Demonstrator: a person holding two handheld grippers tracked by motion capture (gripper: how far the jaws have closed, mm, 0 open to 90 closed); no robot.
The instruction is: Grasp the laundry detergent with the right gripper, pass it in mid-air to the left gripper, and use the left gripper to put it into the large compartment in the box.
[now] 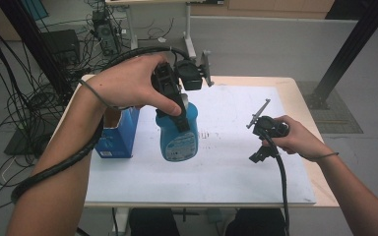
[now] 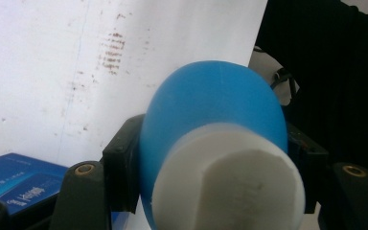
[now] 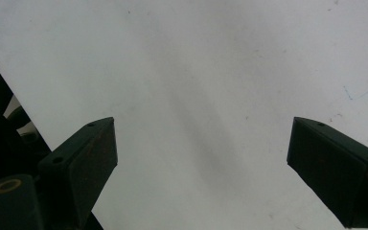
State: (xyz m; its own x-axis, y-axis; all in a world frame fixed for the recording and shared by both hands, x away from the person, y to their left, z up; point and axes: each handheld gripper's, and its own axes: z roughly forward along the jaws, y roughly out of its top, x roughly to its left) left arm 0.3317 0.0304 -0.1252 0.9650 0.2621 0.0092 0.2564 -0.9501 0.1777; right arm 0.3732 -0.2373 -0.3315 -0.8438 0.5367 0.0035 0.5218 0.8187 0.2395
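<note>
A blue plastic bottle (image 1: 179, 137) with a white cap hangs over the middle of the white sheet, held near its neck. My left gripper (image 1: 173, 105) is shut on it from above. In the left gripper view the blue bottle (image 2: 215, 110) with its white cap (image 2: 227, 179) sits between my two black jaws, the cap towards the camera. My right gripper (image 1: 263, 155) is at the right of the sheet, open. In the right gripper view its two black jaws stand wide apart over the bare white sheet (image 3: 206, 72), with nothing between them.
A blue open-topped box (image 1: 119, 132) stands on the left part of the white sheet (image 1: 226, 172), close beside the bottle; it shows as a blue box (image 2: 21, 182) in the left gripper view. Brown smudges (image 2: 112, 52) mark the sheet. The wooden table edge (image 1: 320, 147) lies at the right.
</note>
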